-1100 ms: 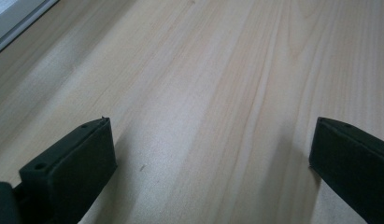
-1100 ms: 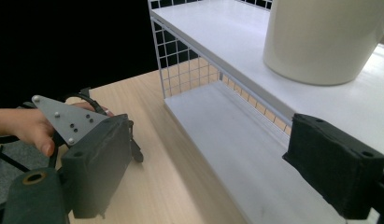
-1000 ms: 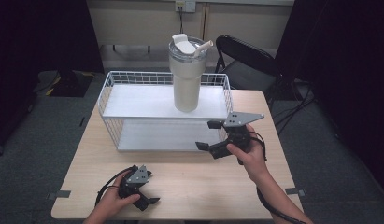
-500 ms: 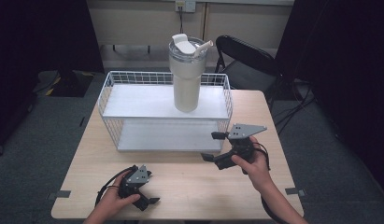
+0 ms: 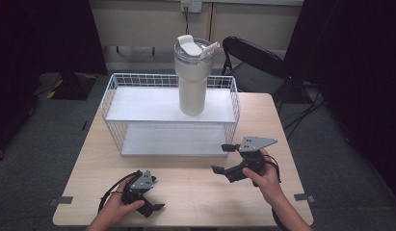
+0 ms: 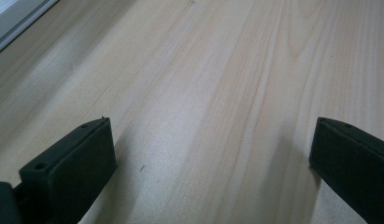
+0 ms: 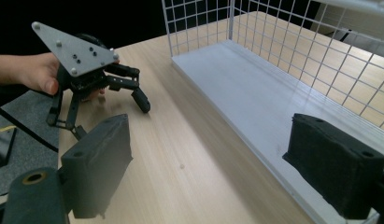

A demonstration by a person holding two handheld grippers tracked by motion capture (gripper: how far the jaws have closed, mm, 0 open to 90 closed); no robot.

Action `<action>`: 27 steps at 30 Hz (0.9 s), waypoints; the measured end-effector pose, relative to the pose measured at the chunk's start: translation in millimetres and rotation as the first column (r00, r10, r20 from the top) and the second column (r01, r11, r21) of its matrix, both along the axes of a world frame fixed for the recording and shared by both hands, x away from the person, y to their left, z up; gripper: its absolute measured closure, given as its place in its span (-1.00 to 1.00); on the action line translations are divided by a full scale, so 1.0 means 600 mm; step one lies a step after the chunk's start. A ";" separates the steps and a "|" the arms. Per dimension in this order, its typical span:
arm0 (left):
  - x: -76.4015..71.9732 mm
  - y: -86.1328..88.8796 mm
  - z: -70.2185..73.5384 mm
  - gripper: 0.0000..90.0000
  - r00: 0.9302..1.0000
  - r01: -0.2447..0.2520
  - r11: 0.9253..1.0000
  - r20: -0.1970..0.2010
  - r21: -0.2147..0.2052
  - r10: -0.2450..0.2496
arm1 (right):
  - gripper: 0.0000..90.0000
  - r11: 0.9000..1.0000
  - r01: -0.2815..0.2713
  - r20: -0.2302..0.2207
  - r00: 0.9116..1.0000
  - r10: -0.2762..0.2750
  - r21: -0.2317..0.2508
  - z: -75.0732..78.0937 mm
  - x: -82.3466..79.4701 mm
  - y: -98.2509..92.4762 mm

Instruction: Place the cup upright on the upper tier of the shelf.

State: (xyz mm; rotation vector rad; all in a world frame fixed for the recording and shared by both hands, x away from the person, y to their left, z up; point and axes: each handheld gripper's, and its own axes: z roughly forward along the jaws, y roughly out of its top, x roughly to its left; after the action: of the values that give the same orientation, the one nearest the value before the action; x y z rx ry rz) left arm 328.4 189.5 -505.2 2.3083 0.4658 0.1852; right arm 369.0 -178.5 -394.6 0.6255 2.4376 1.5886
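Note:
A tall cream tumbler (image 5: 192,77) with a lid and straw stands upright on the top shelf of a white wire rack (image 5: 138,103) at the back of the wooden table (image 5: 195,192). My right gripper (image 5: 219,159) is open and empty, hovering just in front of the rack's right end. In the right gripper view its jaws (image 7: 210,121) stand wide apart, facing the rack's lower shelf (image 7: 255,93). My left gripper (image 5: 156,194) rests low at the table's near left, open with nothing between its jaws (image 6: 213,123). It also appears, held by a hand, in the right gripper view (image 7: 110,111).
A black folding chair (image 5: 253,62) stands behind the table's far right corner. Grey carpet surrounds the table. The rack's lower shelf (image 5: 171,139) is bare. The rack's wire walls (image 7: 273,32) rise close to my right gripper.
My right gripper has pulled back from the rack toward the table's near edge and dropped lower. The left gripper and the tumbler have stayed put.

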 end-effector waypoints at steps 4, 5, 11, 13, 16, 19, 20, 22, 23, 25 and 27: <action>0.000 0.000 0.000 -1.00 1.000 -0.001 1.000 0.000 0.000 0.001 | -0.71 1.000 -0.004 -0.005 1.000 0.004 -0.007 -0.010 -0.003 -0.004; 0.000 0.000 0.000 -1.00 1.000 0.000 1.000 0.000 0.000 0.000 | -0.71 1.000 -0.005 -0.008 1.000 0.005 -0.008 -0.013 -0.004 -0.005; 0.000 0.000 0.000 -1.00 1.000 0.000 1.000 0.000 0.000 0.000 | -0.71 1.000 -0.002 -0.016 1.000 0.002 -0.021 -0.034 -0.007 -0.014; 0.000 0.000 0.000 -1.00 1.000 0.000 1.000 0.000 0.000 0.000 | -0.71 1.000 0.002 -0.015 1.000 -0.002 -0.022 -0.039 -0.008 -0.017; 0.000 0.000 0.000 -1.00 1.000 -0.001 1.000 0.000 -0.001 0.001 | -0.71 1.000 0.003 -0.020 1.000 -0.003 -0.025 -0.048 -0.010 -0.023; 0.000 0.000 0.000 -1.00 1.000 0.000 1.000 0.000 -0.001 0.000 | -0.71 1.000 0.007 -0.024 1.000 -0.007 -0.029 -0.057 -0.012 -0.029; 0.000 0.000 0.000 -1.00 1.000 -0.001 1.000 -0.001 -0.003 0.001 | -0.71 1.000 0.006 -0.028 1.000 -0.007 -0.030 -0.059 -0.013 -0.030; 0.000 0.000 0.000 -1.00 1.000 0.000 1.000 0.000 0.000 0.000 | -0.71 0.999 0.005 -0.029 1.000 -0.006 -0.034 -0.065 -0.014 -0.034; 0.000 0.000 0.000 -1.00 1.000 0.000 1.000 0.000 -0.001 0.000 | -0.71 1.000 0.009 -0.034 0.999 -0.010 -0.030 -0.068 -0.015 -0.036; 0.000 0.000 0.000 -1.00 1.000 -0.001 1.000 0.000 -0.001 0.001 | -0.71 0.999 0.014 -0.038 0.999 -0.015 -0.030 -0.074 -0.015 -0.040; 0.000 0.000 0.000 -1.00 1.000 -0.001 1.000 0.000 -0.001 0.001 | -0.71 0.999 0.018 -0.037 0.999 -0.019 -0.037 -0.080 -0.016 -0.044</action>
State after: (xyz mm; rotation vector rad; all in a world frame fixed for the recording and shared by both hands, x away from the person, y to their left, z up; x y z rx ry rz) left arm 328.4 189.4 -505.2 2.3070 0.4665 0.1854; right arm 359.3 -204.9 -442.5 0.6763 2.4741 1.5359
